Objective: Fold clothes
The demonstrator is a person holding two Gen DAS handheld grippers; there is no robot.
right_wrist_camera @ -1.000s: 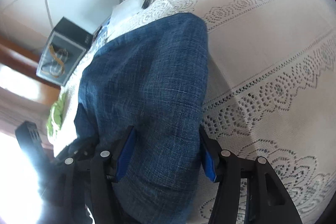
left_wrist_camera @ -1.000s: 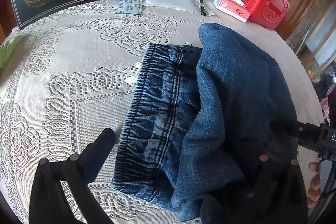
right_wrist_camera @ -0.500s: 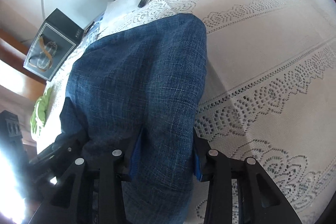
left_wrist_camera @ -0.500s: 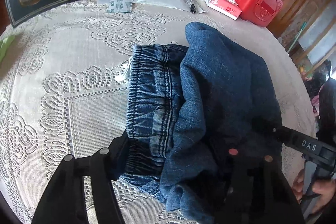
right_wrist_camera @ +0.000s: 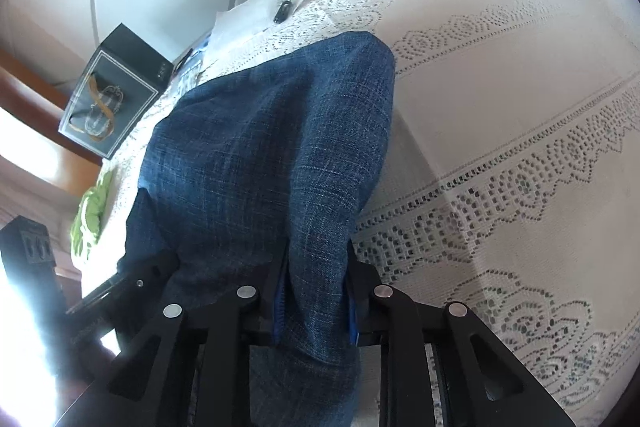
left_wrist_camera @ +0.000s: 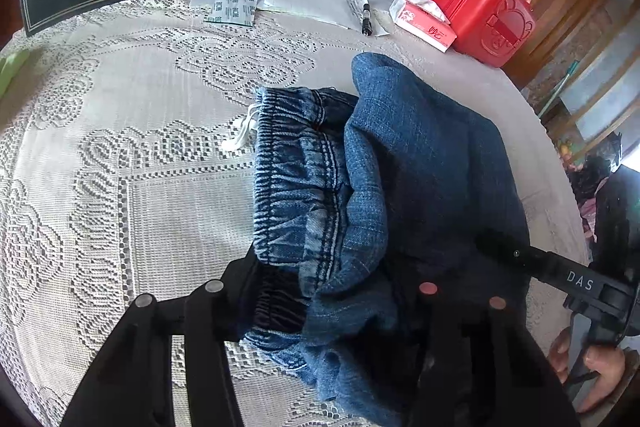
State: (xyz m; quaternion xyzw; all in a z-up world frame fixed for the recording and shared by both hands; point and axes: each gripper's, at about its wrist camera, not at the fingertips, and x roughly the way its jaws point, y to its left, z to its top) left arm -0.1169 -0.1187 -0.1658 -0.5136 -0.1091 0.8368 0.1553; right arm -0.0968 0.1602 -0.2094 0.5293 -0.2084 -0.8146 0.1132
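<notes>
Folded jeans (left_wrist_camera: 420,163) lie on lace-covered bench (left_wrist_camera: 132,107), near edge. Left hand-held gripper (left_wrist_camera: 332,307) just closing, clamps bunched waistband end; right finger buried in denim. Right hand-held gripper (right_wrist_camera: 316,299) just closing, pinches narrow fold; pad tips hidden by cloth.

Both tongs (left_wrist_camera: 324,291) (right_wrist_camera: 316,291) just closing, clamped.

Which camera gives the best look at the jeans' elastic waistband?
The left wrist view: the gathered waistband lies open across the middle, stitching and white drawstring visible. In the right wrist view the jeans show only plain folded denim; the waistband is hidden.
</notes>
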